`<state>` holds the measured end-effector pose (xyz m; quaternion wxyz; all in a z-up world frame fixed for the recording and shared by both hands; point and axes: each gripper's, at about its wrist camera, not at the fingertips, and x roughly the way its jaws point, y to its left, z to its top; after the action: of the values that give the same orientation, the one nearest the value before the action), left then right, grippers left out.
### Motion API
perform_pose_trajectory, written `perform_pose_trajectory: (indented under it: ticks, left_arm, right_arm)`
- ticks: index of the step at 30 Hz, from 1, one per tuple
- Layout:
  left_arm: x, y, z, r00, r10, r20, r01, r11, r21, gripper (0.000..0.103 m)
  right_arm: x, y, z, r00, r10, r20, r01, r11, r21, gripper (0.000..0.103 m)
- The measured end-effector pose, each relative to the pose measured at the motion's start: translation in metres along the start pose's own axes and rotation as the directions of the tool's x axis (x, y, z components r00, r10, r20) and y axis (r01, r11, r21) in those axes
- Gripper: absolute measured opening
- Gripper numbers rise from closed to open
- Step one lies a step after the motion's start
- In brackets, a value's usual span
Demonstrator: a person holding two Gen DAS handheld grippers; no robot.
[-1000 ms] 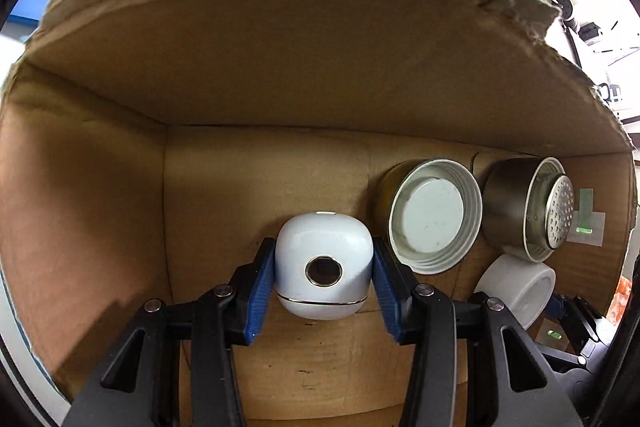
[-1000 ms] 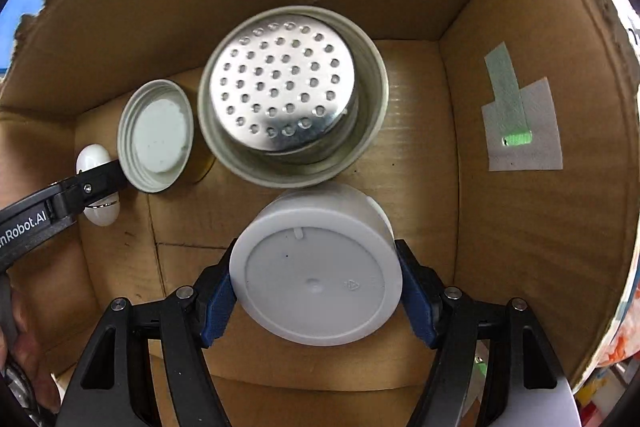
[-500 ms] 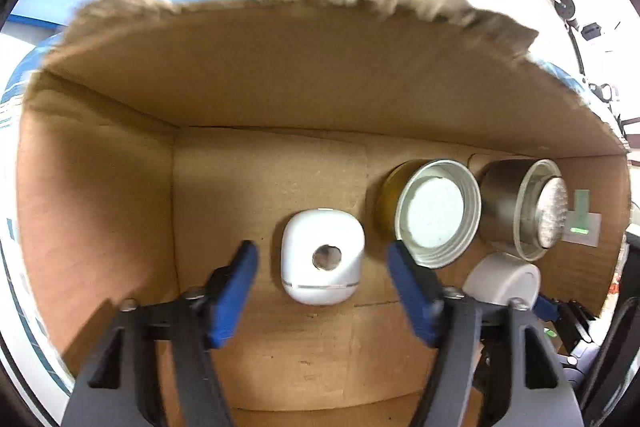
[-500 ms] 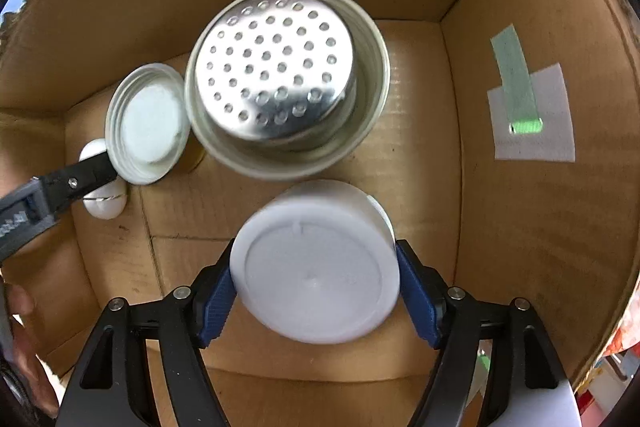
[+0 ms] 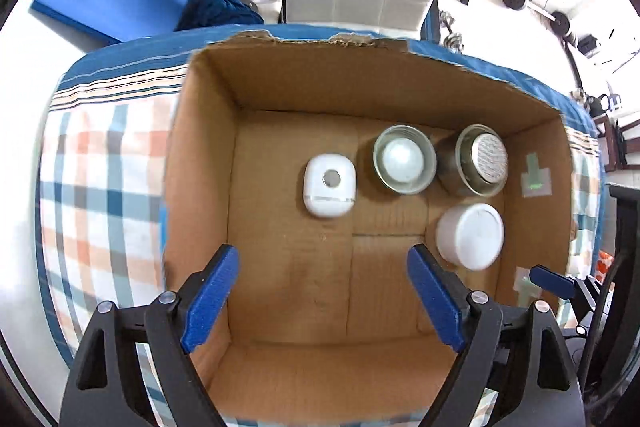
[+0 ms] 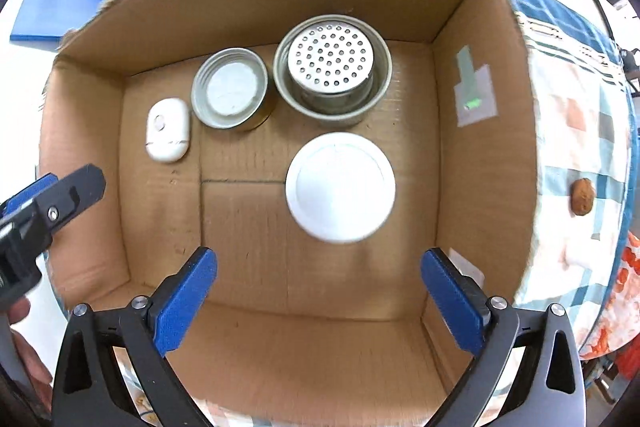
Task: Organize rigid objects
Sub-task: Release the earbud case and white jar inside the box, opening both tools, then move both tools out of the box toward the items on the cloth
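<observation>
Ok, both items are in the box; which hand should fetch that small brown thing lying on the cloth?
The right. The small brown thing lies on the checked cloth just outside the cardboard box on the right gripper side, and its jaws are open and empty. The left gripper hangs over the opposite side.

No readable text, label, brand or number shows in either wrist view.
</observation>
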<state>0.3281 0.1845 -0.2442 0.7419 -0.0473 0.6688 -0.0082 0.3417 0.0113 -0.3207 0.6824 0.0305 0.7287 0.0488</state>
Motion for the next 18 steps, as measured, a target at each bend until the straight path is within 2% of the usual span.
perform_pose_trajectory:
  ticks: [7,10,18]
  left_arm:
    - [-0.041,-0.003,-0.037,0.997,0.014,0.079,-0.013,1.0,-0.02,0.086]
    - [-0.055,-0.009,-0.048,0.994,0.012,0.109,-0.009,1.0,-0.027,0.086]
    - [-0.094,-0.018,-0.079,0.985,0.021,0.173,-0.017,1.0,-0.022,0.086]
  right_arm:
    - [-0.039,0.01,-0.058,0.997,0.016,0.079,-0.011,0.998,-0.059,0.103]
    - [-0.067,0.005,-0.069,0.994,0.035,0.104,-0.026,0.996,-0.083,0.103]
    - [-0.101,0.001,-0.094,0.988,0.069,0.135,-0.051,0.99,-0.132,0.103]
